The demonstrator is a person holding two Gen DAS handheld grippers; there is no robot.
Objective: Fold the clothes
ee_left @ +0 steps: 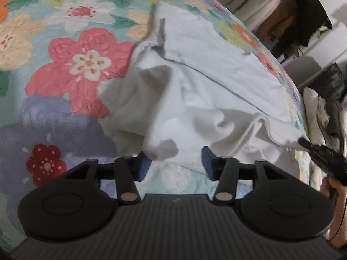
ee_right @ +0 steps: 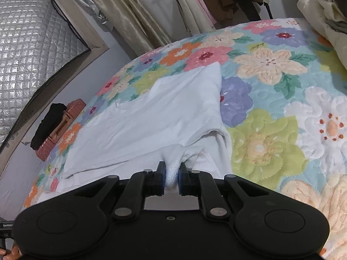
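Observation:
A white garment lies rumpled on a floral bedspread. In the left wrist view my left gripper is open, its blue pads on either side of a hanging fold at the garment's near edge. In the right wrist view my right gripper is shut on a bunched edge of the same white garment, which stretches away flat across the floral bedspread. The right gripper's black tip also shows at the far right of the left wrist view.
A brown case with a dark item on it sits at the bed's left edge. Folded pale fabrics lie at the far right corner. Hanging clothes and curtains stand behind the bed. A quilted silver panel is at left.

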